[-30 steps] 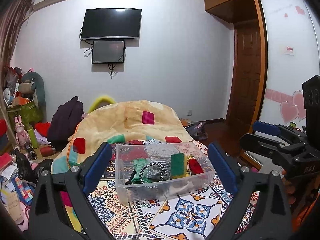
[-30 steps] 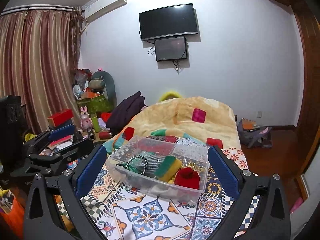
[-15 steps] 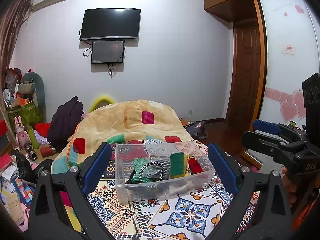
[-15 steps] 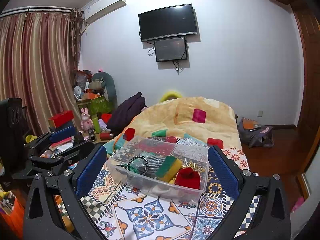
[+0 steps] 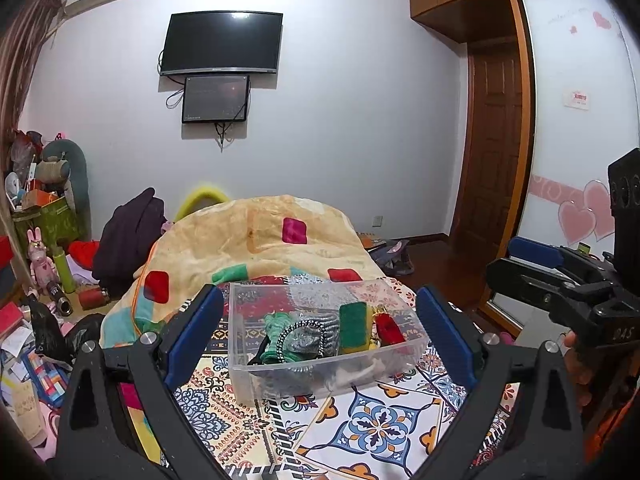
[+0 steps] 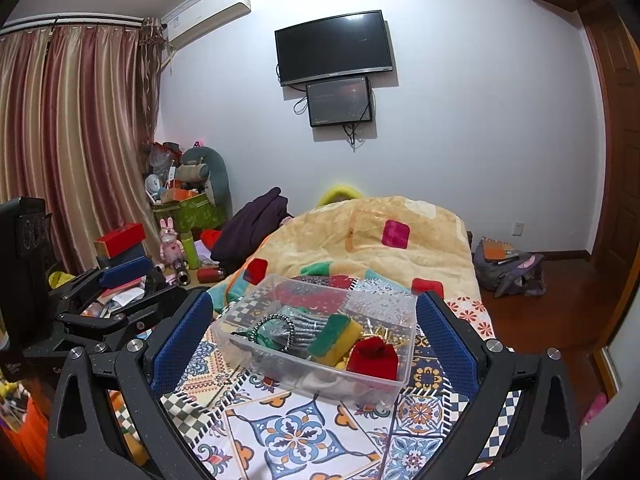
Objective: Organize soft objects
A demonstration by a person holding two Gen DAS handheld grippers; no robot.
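A clear plastic bin point(image 5: 320, 376) stands on the patterned bedspread; it also shows in the right wrist view point(image 6: 404, 376). In it lie a green-and-yellow sponge point(image 5: 354, 326) point(image 6: 334, 338), a red pouch point(image 5: 388, 328) point(image 6: 372, 358), a green cloth point(image 5: 276, 322), a grey knit piece with a bead ring point(image 5: 302, 336) point(image 6: 280, 328) and small gold bits point(image 6: 382, 334). My left gripper point(image 5: 318, 320) is open and empty, held back from the bin. My right gripper point(image 6: 314, 324) is open and empty, also short of it. Each gripper shows at the edge of the other's view.
A yellow blanket with coloured squares point(image 5: 256, 240) is heaped behind the bin. Clutter, boxes and toys point(image 6: 172, 240) fill the floor at the left. A dark garment point(image 5: 128, 232) lies beside the blanket. A bag point(image 6: 508, 264) sits on the wooden floor at the right.
Both views have shifted only slightly. The bin and its contents have not moved, and both grippers stay open.
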